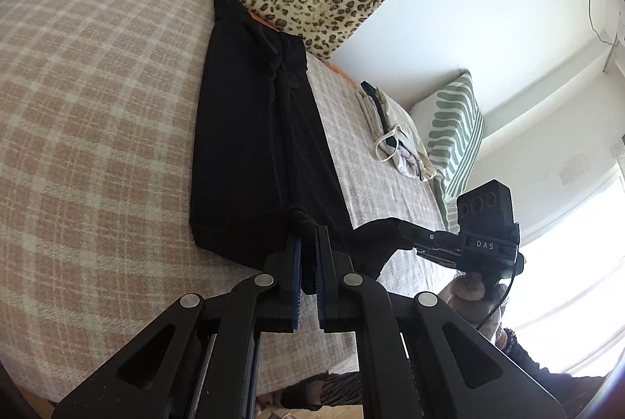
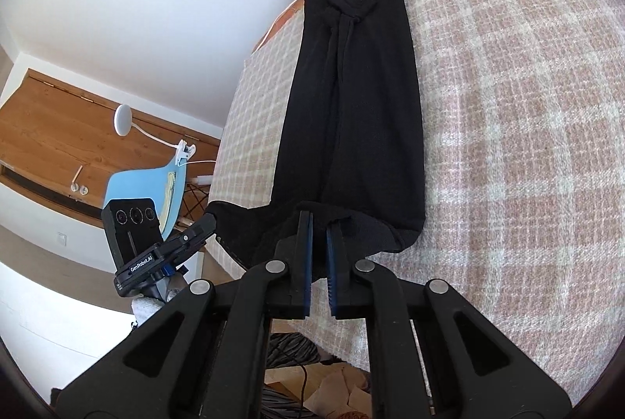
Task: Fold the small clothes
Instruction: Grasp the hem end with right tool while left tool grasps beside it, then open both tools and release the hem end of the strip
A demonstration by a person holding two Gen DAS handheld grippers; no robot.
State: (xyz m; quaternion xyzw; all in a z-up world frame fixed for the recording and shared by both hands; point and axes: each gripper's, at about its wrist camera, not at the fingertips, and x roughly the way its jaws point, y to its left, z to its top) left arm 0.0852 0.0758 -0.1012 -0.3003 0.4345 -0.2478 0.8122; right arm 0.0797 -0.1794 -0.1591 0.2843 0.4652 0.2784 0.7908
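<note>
Along the near edge of the plaid-blanketed bed (image 1: 97, 106), the left gripper (image 1: 308, 243) and right gripper (image 2: 319, 227) each pinched the near hem of the long black knit garment (image 1: 254, 145), apparently folded lengthwise already, leaving the end-to-end fold.

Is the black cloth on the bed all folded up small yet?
Not yet. The black garment lies stretched long across the checked blanket, its near end pinched by the left gripper and right gripper.
</note>
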